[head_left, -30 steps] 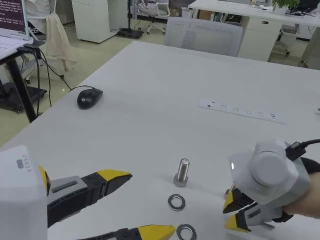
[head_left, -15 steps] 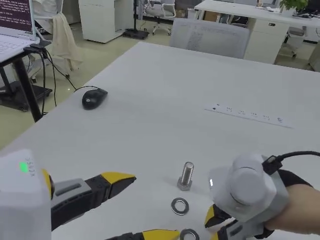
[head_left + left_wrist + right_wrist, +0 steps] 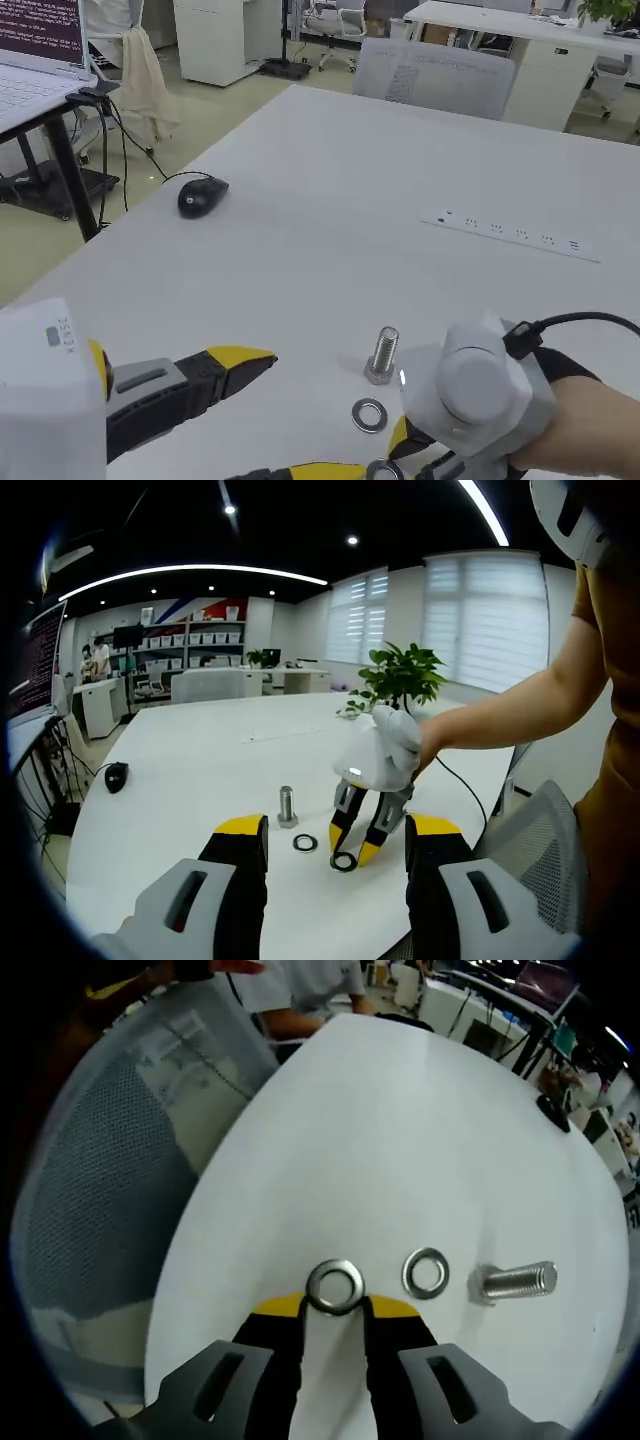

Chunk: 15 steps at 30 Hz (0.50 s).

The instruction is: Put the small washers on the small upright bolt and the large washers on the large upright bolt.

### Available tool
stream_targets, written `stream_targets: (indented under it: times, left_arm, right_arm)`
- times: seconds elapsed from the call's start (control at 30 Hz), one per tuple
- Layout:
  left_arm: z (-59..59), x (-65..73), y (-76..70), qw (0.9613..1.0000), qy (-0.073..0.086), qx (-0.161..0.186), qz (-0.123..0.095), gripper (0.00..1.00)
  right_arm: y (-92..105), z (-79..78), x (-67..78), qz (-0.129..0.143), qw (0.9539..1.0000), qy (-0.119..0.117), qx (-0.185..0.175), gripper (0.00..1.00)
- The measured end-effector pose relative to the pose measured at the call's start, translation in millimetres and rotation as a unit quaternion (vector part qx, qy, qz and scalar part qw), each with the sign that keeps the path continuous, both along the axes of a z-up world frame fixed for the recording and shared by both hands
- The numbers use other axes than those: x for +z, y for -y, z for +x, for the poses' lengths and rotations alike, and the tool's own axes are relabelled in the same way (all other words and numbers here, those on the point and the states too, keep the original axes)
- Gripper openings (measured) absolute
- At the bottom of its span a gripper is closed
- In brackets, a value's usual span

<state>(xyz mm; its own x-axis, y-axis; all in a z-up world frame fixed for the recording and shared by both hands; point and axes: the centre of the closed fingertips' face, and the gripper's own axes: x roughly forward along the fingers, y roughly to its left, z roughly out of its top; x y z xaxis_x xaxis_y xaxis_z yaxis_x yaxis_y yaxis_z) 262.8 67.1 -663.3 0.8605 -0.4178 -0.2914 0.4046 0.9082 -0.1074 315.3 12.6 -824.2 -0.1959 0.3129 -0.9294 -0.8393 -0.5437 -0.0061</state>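
**A:** What sort of bench is the wearer working at?

**B:** A broad white table (image 3: 330,180) in an open office. Desks, cabinets and a grey mesh chair (image 3: 430,75) stand past its far edge, and an open laptop (image 3: 35,40) sits on a side stand. Well beyond the silver upright bolt (image 3: 382,354) lie a long white power strip (image 3: 510,236) and a black computer mouse (image 3: 203,197). The tabletop between them and the bolt is bare.

**A:** How close are the edges?

**B:** The right gripper view shows the table's rim curving round not far from the bolt, on the side away from it. A second mesh chair (image 3: 100,1180) stands just off that rim. The left gripper view shows a potted green plant (image 3: 400,675) at the table's end, far behind the bolt, with blinded windows beyond.

**A:** And the grippers?

**B:** The black, yellow-tipped left gripper (image 3: 300,415) hovers on the near side of the bolt, its jaws spread wide and holding nothing. The right gripper (image 3: 337,1305), carried in the person's hand (image 3: 585,430), points tip-down at the table near the bolt.

**A:** Where are the washers?

**B:** The loose steel washer (image 3: 370,414) lies flat just beside the bolt's base. The outer steel washer (image 3: 335,1287) lies one step further from the bolt, right at the right gripper's yellow tips. The jaws are drawn narrow on either side of it. The views do not show whether they actually pinch it.
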Motion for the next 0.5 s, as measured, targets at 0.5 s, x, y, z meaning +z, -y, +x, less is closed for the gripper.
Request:
stream_targets:
  times: [0.5]
  left_arm:
    - [-0.7,0.7,-3.3,1.0000,0.003,0.007,-0.002,0.54]
  right_arm:
    - [-4.9,-4.0,-0.3,-0.004,0.9998,0.003,0.020,0.26]
